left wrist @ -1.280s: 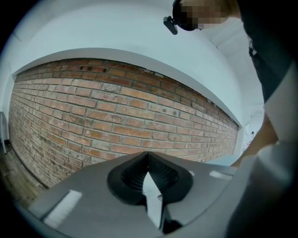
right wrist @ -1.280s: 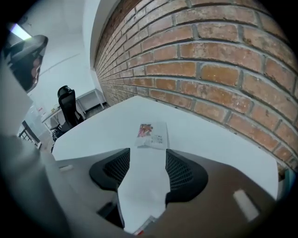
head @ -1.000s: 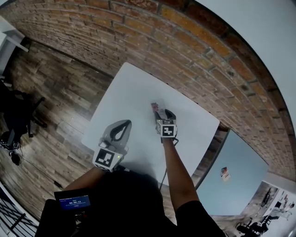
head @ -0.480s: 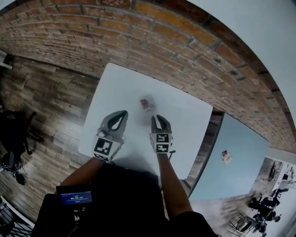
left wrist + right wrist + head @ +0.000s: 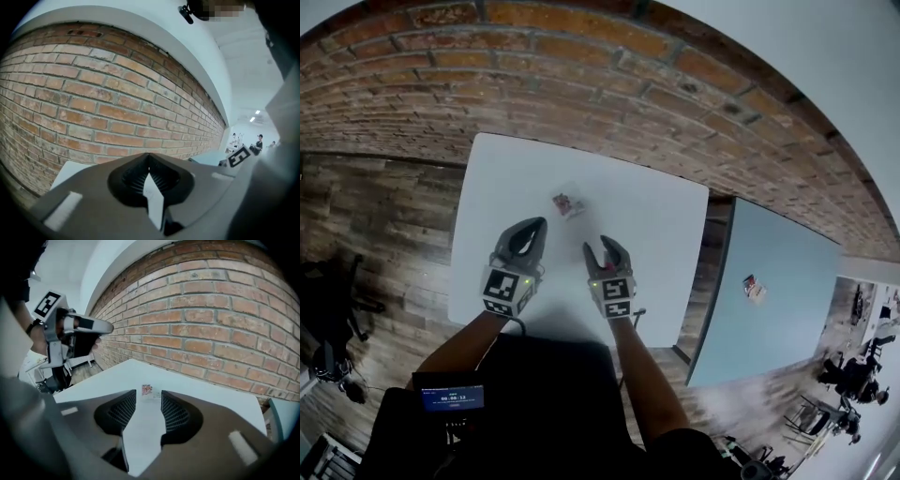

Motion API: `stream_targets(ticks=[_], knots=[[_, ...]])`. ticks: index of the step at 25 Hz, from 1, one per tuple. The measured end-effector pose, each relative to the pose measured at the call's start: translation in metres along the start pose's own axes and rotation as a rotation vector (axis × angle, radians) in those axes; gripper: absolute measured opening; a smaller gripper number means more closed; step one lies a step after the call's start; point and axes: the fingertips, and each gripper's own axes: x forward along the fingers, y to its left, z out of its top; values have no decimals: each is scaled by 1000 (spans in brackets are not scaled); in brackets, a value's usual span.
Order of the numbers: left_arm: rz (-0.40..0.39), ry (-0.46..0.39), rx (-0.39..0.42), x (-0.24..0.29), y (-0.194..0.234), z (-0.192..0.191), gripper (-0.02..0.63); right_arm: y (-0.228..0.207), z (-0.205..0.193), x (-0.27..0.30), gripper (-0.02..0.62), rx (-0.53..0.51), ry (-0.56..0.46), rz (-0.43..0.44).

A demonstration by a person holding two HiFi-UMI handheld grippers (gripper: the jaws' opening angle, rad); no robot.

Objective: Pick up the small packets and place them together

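Two tables: one white table (image 5: 656,234), one blue table (image 5: 778,319). Two grippers: left gripper (image 5: 534,225), right gripper (image 5: 600,246). One bunch of small packets (image 5: 567,202), too tiny to count.

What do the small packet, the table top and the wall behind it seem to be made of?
The small packet: probably thin plastic film, partly red and partly pale; too small to be sure.
The table top: a smooth, matte white board, perhaps laminate; no grain shows.
The wall: rough red-brown brick with pale mortar joints.
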Motion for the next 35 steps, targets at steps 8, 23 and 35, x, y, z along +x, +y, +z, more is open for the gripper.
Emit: stream_targets(ticks=[8,23,35], knots=[[99,-96,27,-52,6,37,0,-5,1,111,193,-30,172,72],[130,-55,-45,-65,21,17,0,19,-34,145,230,-423,410,415],[120,-37,-51,-61,8,12,0,-7,-20,128,249,123,312,79]])
